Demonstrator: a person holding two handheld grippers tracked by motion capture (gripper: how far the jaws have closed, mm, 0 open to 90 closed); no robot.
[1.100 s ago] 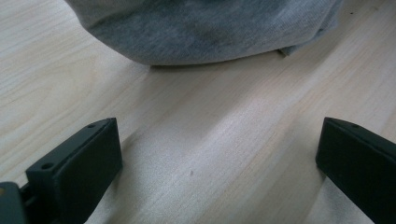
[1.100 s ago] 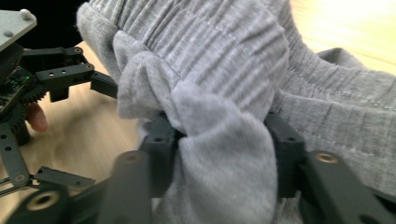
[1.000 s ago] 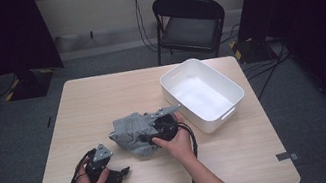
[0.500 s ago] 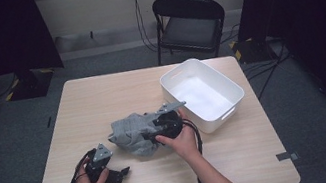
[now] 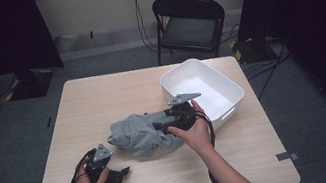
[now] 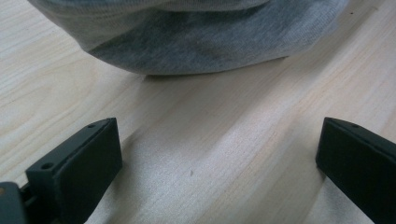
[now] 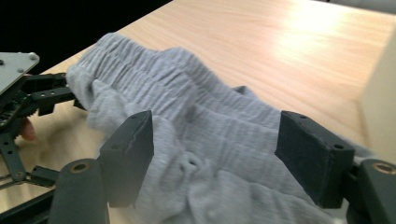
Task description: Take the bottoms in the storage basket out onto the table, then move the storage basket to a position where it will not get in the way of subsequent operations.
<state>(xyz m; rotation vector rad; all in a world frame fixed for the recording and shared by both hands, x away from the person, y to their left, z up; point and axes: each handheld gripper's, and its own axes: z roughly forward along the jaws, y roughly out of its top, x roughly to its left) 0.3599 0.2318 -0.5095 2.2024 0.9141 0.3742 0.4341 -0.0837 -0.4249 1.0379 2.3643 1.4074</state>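
A crumpled grey garment (image 5: 140, 133) lies in the middle of the table. My right gripper (image 5: 157, 124) hovers over its right end and points left. Its jaws have just been opening; they stand wide, with the cloth (image 7: 210, 140) lying under and between them and not pinched. My left gripper (image 5: 120, 172) rests on the table near the front left, held by the left hand. It stands open with bare wood between its fingers (image 6: 84, 158), and the garment's edge (image 6: 196, 42) lies just ahead. The left gripper (image 7: 28, 102) also shows beyond the cloth in the right gripper view.
A white plastic bin (image 5: 231, 87) stands empty at the table's right, close behind the right hand. A black folding chair (image 5: 189, 21) stands beyond the far edge. The wooden table (image 5: 102, 102) shows bare top at the back left. Cables trail from both grippers.
The right gripper has lifted and drawn back to the right, toward the bin, and its jaws have spread. The garment stays on the table. The left hand has kept still.
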